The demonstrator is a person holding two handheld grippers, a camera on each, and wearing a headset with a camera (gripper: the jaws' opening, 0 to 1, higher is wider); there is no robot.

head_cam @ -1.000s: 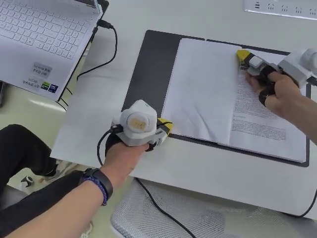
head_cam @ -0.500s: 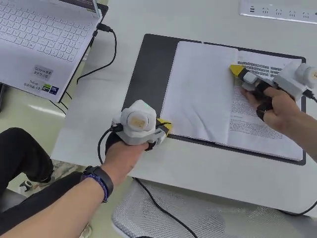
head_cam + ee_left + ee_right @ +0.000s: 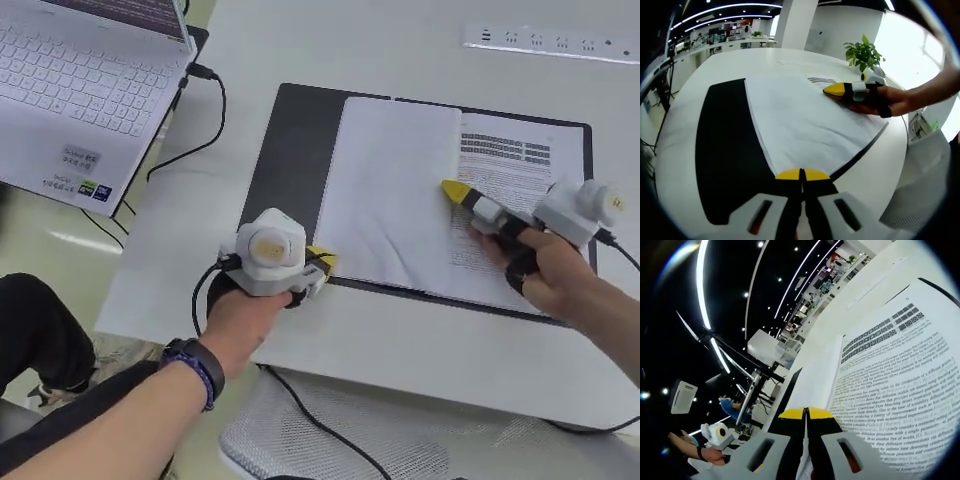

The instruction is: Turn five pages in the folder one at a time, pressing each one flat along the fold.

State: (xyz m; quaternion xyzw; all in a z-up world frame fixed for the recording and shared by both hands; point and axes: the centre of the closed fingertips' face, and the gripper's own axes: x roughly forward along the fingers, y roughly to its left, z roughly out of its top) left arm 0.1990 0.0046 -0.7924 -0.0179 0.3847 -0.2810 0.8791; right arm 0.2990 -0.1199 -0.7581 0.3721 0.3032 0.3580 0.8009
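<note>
The black folder lies open on the white table. A blank turned page covers its middle; a printed page lies to the right. My right gripper is shut, its yellow tips resting on the paper near the fold. In its own view the right gripper points along the fold between blank page and printed text. My left gripper is shut at the folder's near edge, holding nothing; its own view shows the left gripper over the black cover.
A white laptop with a black cable sits at the left. A power strip lies at the far right of the table. The table's near edge and a mesh chair are just below the folder.
My right gripper has slid down along the fold toward me, from the top of the page to about its middle. The left gripper has stayed put; the head camera shifted.
</note>
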